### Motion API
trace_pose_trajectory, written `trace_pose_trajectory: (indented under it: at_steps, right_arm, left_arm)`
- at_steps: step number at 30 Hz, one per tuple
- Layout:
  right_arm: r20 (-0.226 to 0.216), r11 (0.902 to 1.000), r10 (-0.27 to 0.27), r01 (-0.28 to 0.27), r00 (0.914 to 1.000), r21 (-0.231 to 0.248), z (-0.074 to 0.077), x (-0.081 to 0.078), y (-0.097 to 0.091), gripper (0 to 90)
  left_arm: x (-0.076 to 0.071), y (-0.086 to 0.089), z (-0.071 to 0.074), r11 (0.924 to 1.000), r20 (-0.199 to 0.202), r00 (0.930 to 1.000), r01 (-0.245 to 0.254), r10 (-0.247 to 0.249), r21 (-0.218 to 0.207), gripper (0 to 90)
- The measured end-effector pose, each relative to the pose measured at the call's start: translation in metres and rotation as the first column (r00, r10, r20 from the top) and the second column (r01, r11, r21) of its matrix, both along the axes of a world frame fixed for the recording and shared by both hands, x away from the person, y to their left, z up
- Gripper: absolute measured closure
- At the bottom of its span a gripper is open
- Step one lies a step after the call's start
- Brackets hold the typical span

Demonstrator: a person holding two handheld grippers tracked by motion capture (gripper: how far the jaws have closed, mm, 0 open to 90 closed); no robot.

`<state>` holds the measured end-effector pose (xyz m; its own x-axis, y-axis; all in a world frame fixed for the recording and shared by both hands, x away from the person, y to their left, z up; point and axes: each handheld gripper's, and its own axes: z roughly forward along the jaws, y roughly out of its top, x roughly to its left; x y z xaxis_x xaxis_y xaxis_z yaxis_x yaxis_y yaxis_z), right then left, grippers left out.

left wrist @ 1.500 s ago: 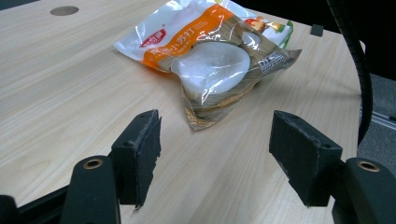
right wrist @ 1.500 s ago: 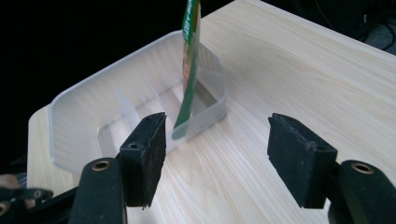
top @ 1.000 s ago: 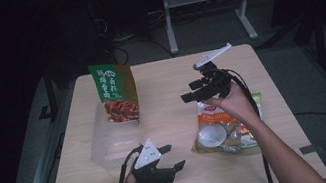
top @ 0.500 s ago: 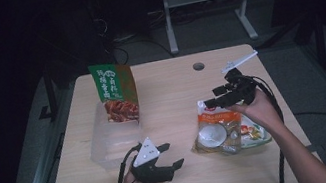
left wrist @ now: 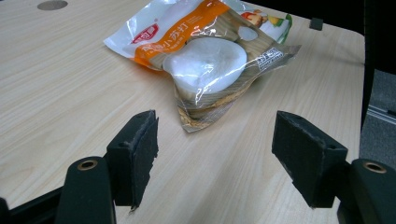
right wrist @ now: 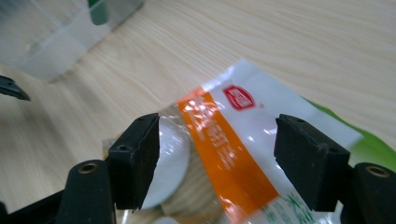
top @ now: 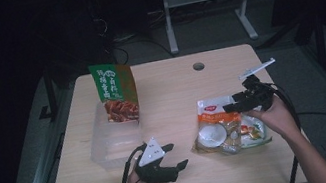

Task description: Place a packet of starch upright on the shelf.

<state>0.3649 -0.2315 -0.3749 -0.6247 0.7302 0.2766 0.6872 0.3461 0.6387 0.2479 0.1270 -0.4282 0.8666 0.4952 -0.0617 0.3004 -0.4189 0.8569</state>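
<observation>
My right gripper point(top: 236, 105) hangs just over the snack bag point(top: 225, 123), jaws spread wide, pinching nothing. My left gripper point(top: 173, 158) rests on the bench point(top: 171, 90) near the bag, jaws spread too. From above, a clear box point(top: 114, 140) sits left of the bag.

Snack packet point(right wrist: 233, 154): lower end cut off by the bottom edge of the right gripper view, print blurred. Clear plastic bin point(right wrist: 56, 32), beyond the packet, out of focus and cropped at the top edge. Green pouch point(top: 114, 92) lettering, far left of the packet in the high view, too small to read.
</observation>
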Motion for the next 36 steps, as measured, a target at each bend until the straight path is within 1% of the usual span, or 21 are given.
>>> trace_pose_trajectory:
  at_steps: [1,2,6,10,11,13,15,17,22,23,24,25,27,29,30,32,33,36]
  right_arm:
    - [-0.003,1.0,-0.008,0.008,1.0,-0.004,-0.003,0.001,-0.003,30.7]
    - [-0.017,0.9998,-0.019,0.019,0.9997,-0.011,-0.005,0.001,-0.006,31.0]
    - [-0.049,0.998,-0.058,0.056,0.9971,-0.027,-0.017,0.005,-0.018,31.3]
    - [-0.083,0.9957,-0.089,0.086,0.9926,-0.034,-0.028,0.008,-0.023,32.3]
    - [-0.088,0.9957,-0.088,0.086,0.9921,-0.034,-0.03,0.009,-0.024,33.3]
    - [-0.107,0.9959,-0.09,0.088,0.9902,-0.021,-0.035,0.01,-0.025,36.9]
    - [-0.119,0.9964,-0.085,0.084,0.9893,-0.014,-0.04,0.011,-0.025,43.1]
    - [-0.141,0.9968,-0.08,0.08,0.9868,-0.007,-0.043,0.013,-0.023,48.2]
    - [-0.146,0.9974,-0.068,0.07,0.987,0.015,-0.046,0.018,-0.017,61.3]
    - [-0.156,0.9975,-0.064,0.068,0.9858,0.021,-0.046,0.019,-0.017,63.4]
    - [-0.156,0.9971,-0.062,0.068,0.9859,0.035,-0.048,0.019,-0.017,66.7]
    - [-0.157,0.9974,-0.057,0.064,0.986,0.035,-0.048,0.02,-0.017,72.3]
    - [-0.149,0.9978,-0.048,0.054,0.9877,0.038,-0.047,0.019,-0.015,79.8]
    - [-0.139,0.9979,-0.031,0.038,0.9898,0.053,-0.044,0.017,-0.014,85.9]
    - [-0.131,0.9982,-0.019,0.026,0.9912,0.054,-0.042,0.015,-0.013,87.9]
    - [-0.114,0.9989,-0.003,0.009,0.9934,0.045,-0.037,0.011,-0.01,89.3]
    - [-0.108,0.9989,0.013,-0.008,0.9941,0.046,-0.034,0.009,-0.009,89.4]
    - [-0.069,0.9982,0.044,-0.041,0.9967,0.043,-0.026,0.001,-0.005,89.7]
  left_arm:
    - [0.0,0.0,0.0,1.0,-0.001,1.0,-0.002,0.002,0.0,30.7]
    - [0.0,0.0,0.0,1.0,-0.001,1.0,-0.002,0.002,0.0,30.6]
    - [0.001,0.0,0.0,1.0,0.001,1.0,-0.003,0.003,0.0,30.4]
    - [0.002,0.0,0.0,1.0,-0.002,1.0,-0.007,0.007,-0.005,30.3]
    - [0.002,0.0,0.0,1.0,-0.001,1.0,-0.005,0.005,-0.004,30.3]
    - [0.002,0.0,0.0,1.0,0.0,1.0,-0.002,0.002,-0.005,30.3]
    - [0.002,-0.001,-0.001,1.0,-0.003,1.0,-0.001,0.001,-0.003,30.3]
    - [0.002,-0.002,-0.001,1.0,-0.008,1.0,0.0,0.0,-0.004,30.2]
    - [0.003,-0.004,-0.002,1.0,-0.019,0.9998,0.001,-0.001,-0.009,30.1]
    - [0.003,-0.004,-0.002,1.0,-0.02,0.9998,0.001,-0.002,-0.009,30.1]
    - [0.004,-0.004,-0.002,1.0,-0.027,0.9996,0.001,-0.001,-0.01,30.0]
    - [0.004,-0.004,-0.002,1.0,-0.03,0.9995,0.003,-0.003,-0.009,30.0]
    - [0.005,-0.005,-0.003,0.9999,-0.039,0.9992,0.003,-0.004,-0.011,29.7]
    - [0.007,-0.006,-0.004,0.9997,-0.052,0.9986,0.001,-0.002,-0.023,29.4]
    - [0.007,-0.006,-0.004,0.9997,-0.052,0.9986,0.001,-0.002,-0.023,29.2]
    - [0.01,-0.007,-0.005,0.9991,-0.075,0.9972,-0.002,-0.001,-0.042,28.9]
    - [0.011,-0.008,-0.005,0.9989,-0.082,0.9966,0.0,-0.004,-0.046,28.8]
    - [0.014,-0.012,-0.006,0.9993,-0.098,0.9952,0.0,-0.003,-0.039,28.2]
